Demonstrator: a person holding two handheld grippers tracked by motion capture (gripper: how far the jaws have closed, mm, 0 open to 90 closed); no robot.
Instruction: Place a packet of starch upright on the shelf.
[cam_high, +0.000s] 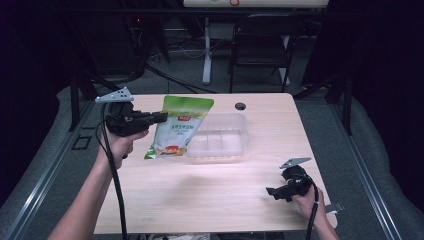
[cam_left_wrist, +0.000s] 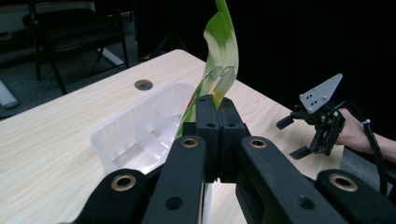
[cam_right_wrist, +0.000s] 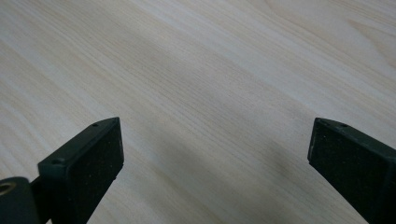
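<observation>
A green and white snack bag (cam_high: 181, 127) hangs lifted above the table's left middle, and my left gripper (cam_high: 162, 116) is shut on its left edge. In the left gripper view the jaws meet on the bag (cam_left_wrist: 221, 65), which stands up thin and edge-on above the left gripper (cam_left_wrist: 216, 103). A clear plastic tray (cam_high: 239, 131) with dividers lies just right of the bag, seen too as the tray (cam_left_wrist: 112, 140) to the left of the jaws. My right gripper (cam_high: 271, 192) rests low at the table's front right, open, with bare wood between the jaws of the right gripper (cam_right_wrist: 215, 154).
The light wooden table (cam_high: 210, 190) has a round cable hole (cam_high: 240, 106) near its far edge. A dark chair (cam_high: 260, 42) and a white desk leg (cam_high: 206, 50) stand beyond the table. Grey padding borders the table on both sides.
</observation>
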